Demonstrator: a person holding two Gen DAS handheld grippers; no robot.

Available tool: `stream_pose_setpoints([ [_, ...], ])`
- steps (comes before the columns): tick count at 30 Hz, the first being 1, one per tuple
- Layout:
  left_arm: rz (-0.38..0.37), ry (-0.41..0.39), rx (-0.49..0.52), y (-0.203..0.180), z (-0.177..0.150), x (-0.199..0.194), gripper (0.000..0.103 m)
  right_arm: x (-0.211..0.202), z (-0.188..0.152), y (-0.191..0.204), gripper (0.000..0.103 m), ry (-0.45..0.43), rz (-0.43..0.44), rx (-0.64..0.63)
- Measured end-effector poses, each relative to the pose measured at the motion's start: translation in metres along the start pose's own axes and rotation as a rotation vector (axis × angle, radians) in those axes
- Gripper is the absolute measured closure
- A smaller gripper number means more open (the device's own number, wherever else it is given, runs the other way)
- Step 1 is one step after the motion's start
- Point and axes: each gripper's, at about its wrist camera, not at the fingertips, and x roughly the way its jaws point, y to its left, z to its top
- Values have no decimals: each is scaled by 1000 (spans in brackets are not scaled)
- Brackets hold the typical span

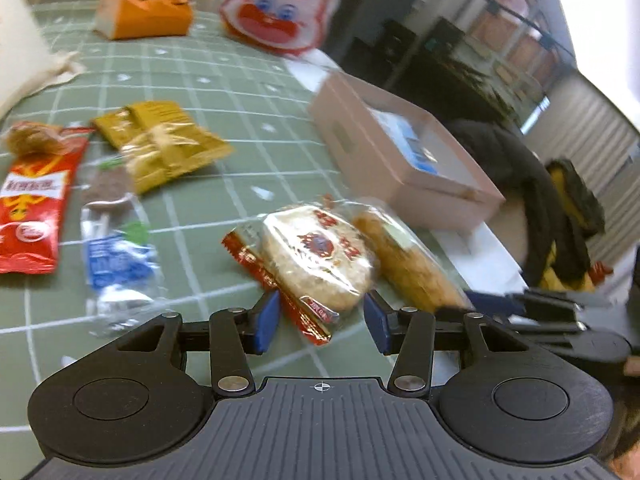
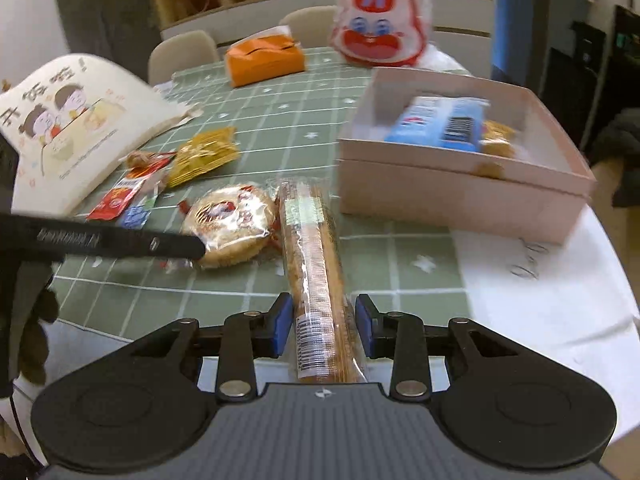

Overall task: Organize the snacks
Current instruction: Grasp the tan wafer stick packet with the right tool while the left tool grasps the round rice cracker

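Both views are evenly and fairly brightly lit by soft indoor light, with only faint shadows under the snacks. Motion blur smears most of the scene: the cartoon-face bag (image 1: 280, 4) at 12 o'clock in the left wrist view and the pink box (image 2: 460, 184) at 2 o'clock in the right wrist view are soft. Fisheye distortion bends the tablecloth (image 1: 224, 128) grid lines, and the corners go dark. Glare spots glint on clear wrappers.

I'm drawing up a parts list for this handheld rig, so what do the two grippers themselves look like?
Both match. The left gripper and right gripper each have a dark grey ribbed body with a small crosshair mark, two round black discs, and black linkage bars with silver pivot pins. The fingers carry blue pads. From the right wrist view, the left gripper's black side bears small white lettering, too blurred to read.
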Motion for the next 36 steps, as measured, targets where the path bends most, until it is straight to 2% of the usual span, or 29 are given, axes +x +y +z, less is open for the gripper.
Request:
stream_pose_setpoints([
  [2, -8, -13, 24, -6, 3, -5, 51, -5, -4, -9, 68, -17, -29, 19],
  [4, 1, -70, 8, -4, 11, -14, 51, -9, -8, -18, 66, -28, -36, 39],
  [6, 34, -141, -23, 2, 23, -20, 51, -12, -12, -23, 65, -23, -16, 57],
  [8, 57, -171, -37, 6, 32, -16, 51, -16, -17, -25, 63, -30, 13, 71],
  [10, 73, -151, -28, 8, 37, 0, 51, -19, -21, -23, 61, -34, 27, 65],
  [14, 76, -57, -6, 6, 28, 22, 51, -24, -28, -16, 61, -31, 32, 28],
  [18, 41, -15, 64, -7, 6, 15, 51, -27, -33, -25, 61, -21, 10, 50],
  [22, 25, 20, 144, -24, -14, 1, 51, -29, -37, -32, 60, 6, 65, 102],
  [25, 54, -3, 198, -37, -22, -13, 51, -37, -40, -27, 58, 11, 138, 78],
  [27, 103, -39, 248, -49, -25, -19, 51, -43, -40, -21, 50, -7, 140, 45],
  [28, 123, -57, 279, -55, -25, -22, 51, -48, -39, -18, 47, -28, 119, 25],
  [30, 143, -70, 331, -69, -25, -24, 51, -53, -37, -17, 29, -83, 50, 6],
  [32, 151, -54, 379, -81, -27, -17, 51, -53, -32, -24, 20, -121, -11, 44],
  [34, 166, -21, 429, -92, -33, -4, 51, -47, -29, -35, 19, -128, -55, 113],
  [36, 186, 14, 470, -99, -38, 9, 48, -36, -29, -50, 19, -96, -55, 197],
])
